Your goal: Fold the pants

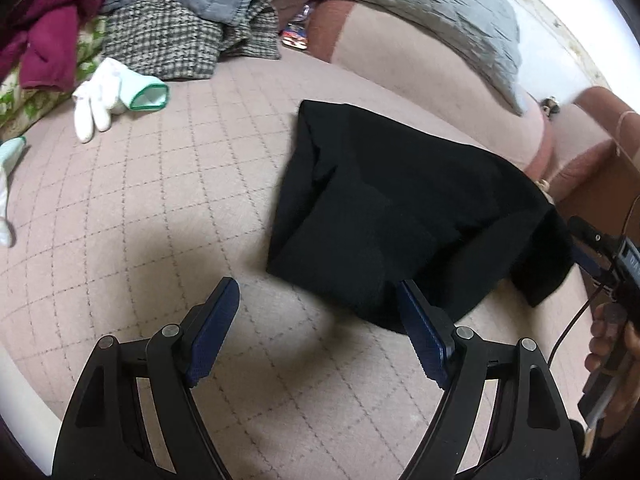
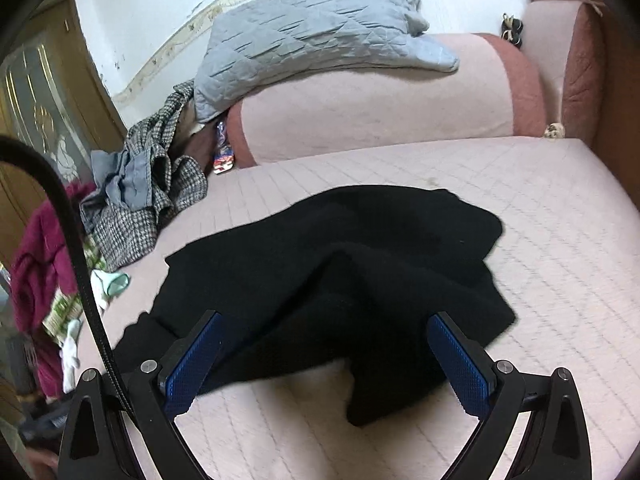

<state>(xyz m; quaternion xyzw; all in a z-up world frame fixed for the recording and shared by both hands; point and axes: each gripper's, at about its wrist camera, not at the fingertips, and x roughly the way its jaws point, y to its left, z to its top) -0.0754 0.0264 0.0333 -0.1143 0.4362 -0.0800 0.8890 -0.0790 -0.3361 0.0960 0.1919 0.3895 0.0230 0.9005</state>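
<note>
Your black pants (image 1: pixel 400 216) lie bunched in a partial fold on the quilted pink bed cover (image 1: pixel 160 208), probably so the bed can take their weight while you line up the next fold. Your left claw (image 1: pixel 320 320) is spread wide and holds nothing; the pants' near edge sits just ahead of its right finger, seemingly touching it. Your right claw (image 2: pixel 324 356) is just as wide apart and empty, hovering with the rumpled near edge of the pants (image 2: pixel 320 272) between and ahead of its fingers.
</note>
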